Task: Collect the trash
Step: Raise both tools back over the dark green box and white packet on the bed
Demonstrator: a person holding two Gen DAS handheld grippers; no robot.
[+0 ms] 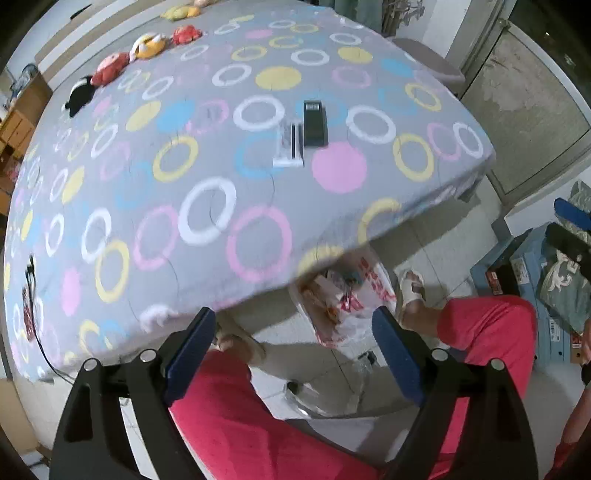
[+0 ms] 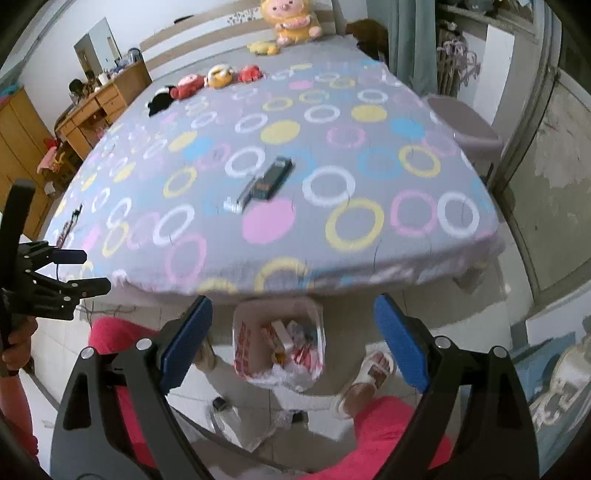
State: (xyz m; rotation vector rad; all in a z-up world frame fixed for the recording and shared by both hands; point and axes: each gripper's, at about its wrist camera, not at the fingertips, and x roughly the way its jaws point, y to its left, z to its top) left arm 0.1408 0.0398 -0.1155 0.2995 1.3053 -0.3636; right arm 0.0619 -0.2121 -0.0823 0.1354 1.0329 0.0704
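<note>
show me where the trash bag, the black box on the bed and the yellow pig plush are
trash bag (image 2: pixel 246 343): right wrist view, its red-printed left wall.
black box (image 1: pixel 315 123): left wrist view, middle of its top face.
yellow pig plush (image 2: pixel 293 22): right wrist view, its body.

trash bag (image 1: pixel 343 295) half under bedsheet (image 1: pixel 207 229)

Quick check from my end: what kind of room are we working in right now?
Most likely a bedroom. A bed with a ring-patterned sheet fills the view, plush toys line its far edge, and a wooden desk stands against the wall. A trash bag sits on the tiled floor at the bed's foot.
</note>
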